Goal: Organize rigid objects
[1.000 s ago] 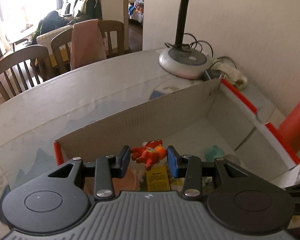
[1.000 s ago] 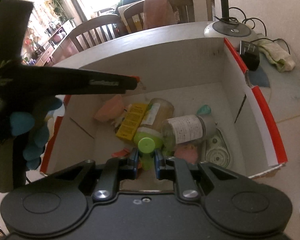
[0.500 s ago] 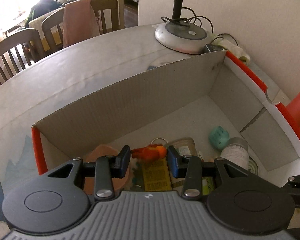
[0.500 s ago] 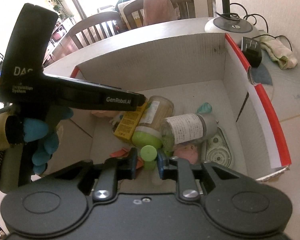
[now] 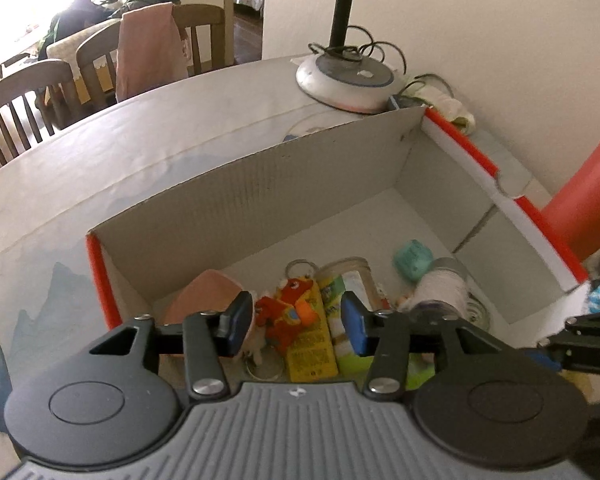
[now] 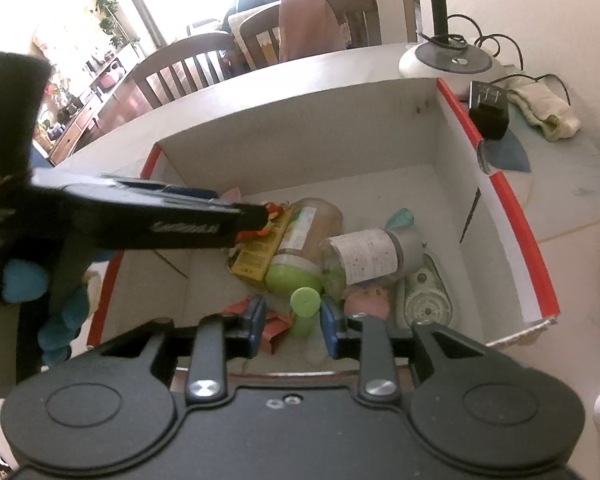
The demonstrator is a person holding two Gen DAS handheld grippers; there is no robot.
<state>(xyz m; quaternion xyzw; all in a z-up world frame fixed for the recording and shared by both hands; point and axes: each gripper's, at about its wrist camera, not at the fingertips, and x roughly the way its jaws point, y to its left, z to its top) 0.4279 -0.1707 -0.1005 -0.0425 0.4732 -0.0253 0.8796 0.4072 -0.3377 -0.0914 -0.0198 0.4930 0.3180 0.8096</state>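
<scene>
An open cardboard box (image 5: 260,200) with red edges stands on the table and holds several items. My left gripper (image 5: 297,322) hangs over its near left part, jaws opening. An orange toy keychain (image 5: 288,312) lies between the pads on a yellow carton (image 5: 310,352), and the pads do not press on it. My right gripper (image 6: 292,320) is over the box's (image 6: 300,140) near edge, jaws opening too. A small green-capped bottle (image 6: 305,308) stands between its pads with a gap on the left. The left gripper's finger (image 6: 160,224) crosses the right wrist view.
Lying in the box are a green-lidded jar (image 6: 296,276), a white-labelled jar (image 6: 368,256), a teal piece (image 6: 400,218) and a pink item (image 6: 368,300). Behind it are a lamp base (image 6: 446,60), a black charger (image 6: 488,112) and a cloth (image 6: 540,112). Chairs (image 5: 148,48) stand beyond.
Both pairs of jaws have widened. The orange toy has come free and now rests on the yellow carton. The green-capped bottle has sunk lower between the right pads. The left view tipped further into the box.
</scene>
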